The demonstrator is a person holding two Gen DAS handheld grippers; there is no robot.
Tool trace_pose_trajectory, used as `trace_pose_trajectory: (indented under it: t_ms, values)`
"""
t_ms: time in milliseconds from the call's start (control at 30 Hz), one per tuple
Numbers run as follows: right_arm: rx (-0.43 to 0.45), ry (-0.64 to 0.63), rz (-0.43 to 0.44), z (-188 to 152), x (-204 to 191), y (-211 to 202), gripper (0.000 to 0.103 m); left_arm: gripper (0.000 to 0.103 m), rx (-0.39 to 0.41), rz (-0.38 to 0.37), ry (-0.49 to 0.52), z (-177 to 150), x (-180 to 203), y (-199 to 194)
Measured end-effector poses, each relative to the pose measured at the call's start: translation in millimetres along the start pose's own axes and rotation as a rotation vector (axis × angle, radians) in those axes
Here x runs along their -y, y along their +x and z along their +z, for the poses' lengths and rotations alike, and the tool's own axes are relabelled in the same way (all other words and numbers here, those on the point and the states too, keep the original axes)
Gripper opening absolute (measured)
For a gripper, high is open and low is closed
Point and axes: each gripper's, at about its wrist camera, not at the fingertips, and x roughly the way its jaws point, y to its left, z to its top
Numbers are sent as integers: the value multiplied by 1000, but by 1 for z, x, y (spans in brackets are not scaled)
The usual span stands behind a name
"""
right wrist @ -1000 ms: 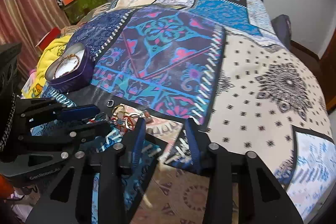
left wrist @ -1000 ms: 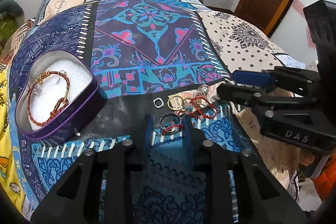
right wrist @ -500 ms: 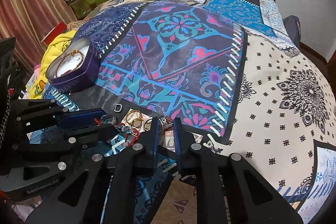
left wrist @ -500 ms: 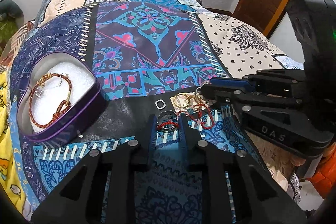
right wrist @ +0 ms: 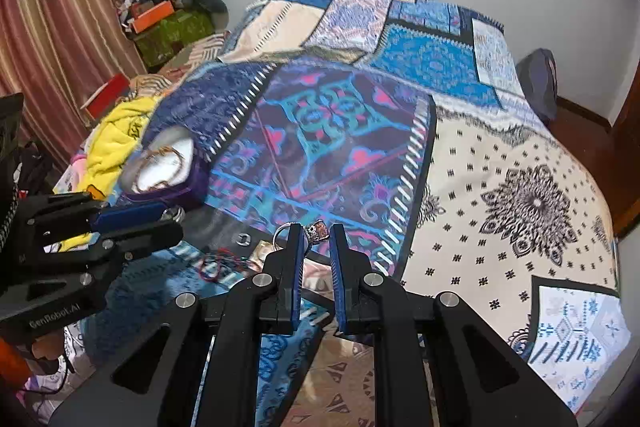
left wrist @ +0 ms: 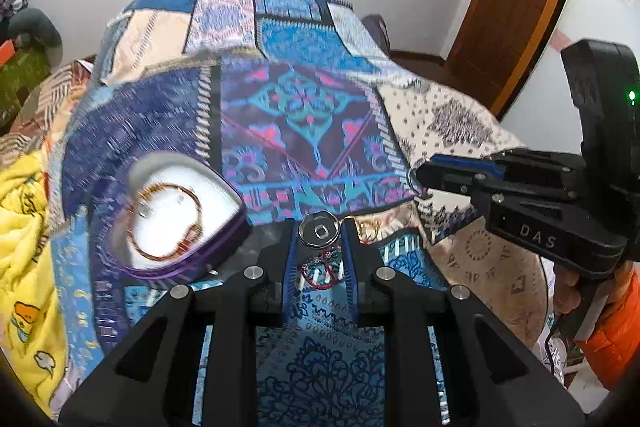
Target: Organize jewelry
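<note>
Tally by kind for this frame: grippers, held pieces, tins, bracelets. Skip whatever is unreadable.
Grippers: 2 (left gripper, right gripper)
Held pieces: 2 (hoop in the left, stone ring in the right)
Tins: 1 (tin)
Bracelets: 1 (bracelet in the tin)
Total: 6
The loose pile on the bedspread is too blurred to count.

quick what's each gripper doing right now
left gripper: shut on a silver ring, lifted off the bedspread.
right gripper: shut on an ornate ring, also raised.
</note>
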Motion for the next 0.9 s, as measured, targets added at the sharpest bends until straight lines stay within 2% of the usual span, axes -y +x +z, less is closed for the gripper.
trace_pose_trajectory:
  t_ms: [167, 567, 900]
  values:
    - [39, -14, 5, 8, -11, -13, 11, 20, 59, 9, -11, 6, -6, -27]
    - [117, -54, 40, 28, -49, -31, 12, 20, 145, 73, -27, 8, -31, -65]
    - [136, -95, 95, 46, -84, -20, 12, 20, 158, 121, -66, 6, -67, -71]
